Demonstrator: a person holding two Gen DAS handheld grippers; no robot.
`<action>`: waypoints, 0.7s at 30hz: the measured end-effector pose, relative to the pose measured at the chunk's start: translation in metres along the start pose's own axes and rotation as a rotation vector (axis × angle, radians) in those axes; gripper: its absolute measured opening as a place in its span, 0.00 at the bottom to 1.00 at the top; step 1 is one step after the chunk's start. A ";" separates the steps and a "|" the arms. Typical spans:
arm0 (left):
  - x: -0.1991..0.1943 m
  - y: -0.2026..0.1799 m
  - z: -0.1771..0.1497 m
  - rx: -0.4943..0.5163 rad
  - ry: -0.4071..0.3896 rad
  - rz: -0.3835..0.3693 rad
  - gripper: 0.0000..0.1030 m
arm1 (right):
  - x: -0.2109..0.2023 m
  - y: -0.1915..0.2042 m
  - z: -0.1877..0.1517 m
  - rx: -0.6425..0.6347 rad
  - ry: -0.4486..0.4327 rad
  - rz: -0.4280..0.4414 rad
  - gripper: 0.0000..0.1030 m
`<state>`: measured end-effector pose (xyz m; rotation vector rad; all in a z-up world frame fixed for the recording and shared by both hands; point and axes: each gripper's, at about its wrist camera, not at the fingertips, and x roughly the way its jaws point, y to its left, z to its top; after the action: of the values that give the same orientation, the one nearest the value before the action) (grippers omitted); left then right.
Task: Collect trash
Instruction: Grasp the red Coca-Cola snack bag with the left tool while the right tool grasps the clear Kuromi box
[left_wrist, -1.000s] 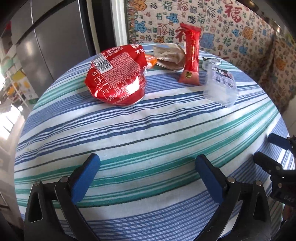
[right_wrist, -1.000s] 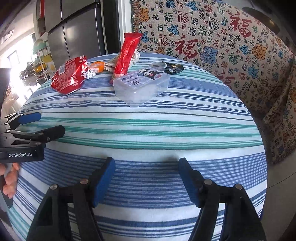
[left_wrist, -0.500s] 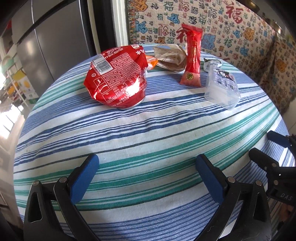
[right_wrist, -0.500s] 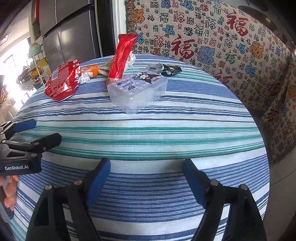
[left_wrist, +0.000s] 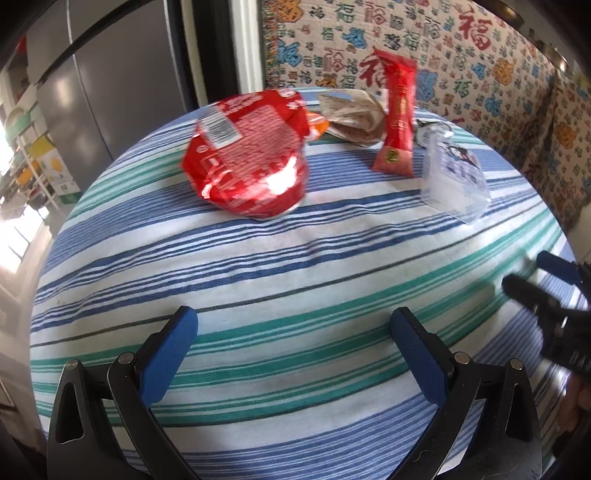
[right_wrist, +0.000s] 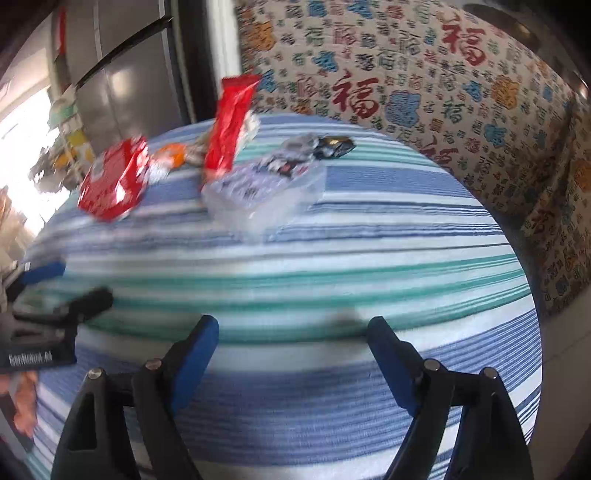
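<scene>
We are holding the left gripper (left_wrist: 293, 326) and right gripper (right_wrist: 291, 334) wide open, empty, above the striped table (left_wrist: 295, 258); the red wrapper (left_wrist: 247, 155) is lying ahead.

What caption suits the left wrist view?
Open left gripper above striped tablecloth, facing round red foil packet, tall red wrapper and clear plastic box.

Left gripper (left_wrist: 293, 334) over striped tabletop (left_wrist: 258, 266), fingers (left_wrist: 168, 356) spread wide, nothing between. Ahead: red snack bag (left_wrist: 249, 162); crumpled paper wrapper (left_wrist: 351, 118); upright red packet (left_wrist: 397, 118); clear plastic box (left_wrist: 454, 181). Right gripper (left_wrist: 546, 288) at right edge.
</scene>
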<state>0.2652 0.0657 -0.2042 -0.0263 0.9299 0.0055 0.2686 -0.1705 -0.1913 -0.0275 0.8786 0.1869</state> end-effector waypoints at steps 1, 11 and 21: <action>0.000 0.005 0.000 -0.010 0.000 0.005 1.00 | 0.002 0.001 0.008 0.045 -0.006 0.008 0.83; -0.001 0.015 -0.002 -0.032 -0.005 0.018 1.00 | 0.046 0.044 0.078 0.314 -0.013 -0.190 0.82; 0.001 0.017 0.002 -0.008 -0.005 0.001 1.00 | 0.062 0.022 0.070 0.289 0.039 -0.171 0.60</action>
<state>0.2666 0.0823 -0.2042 -0.0332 0.9254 0.0099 0.3572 -0.1322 -0.1933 0.1638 0.9302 -0.1014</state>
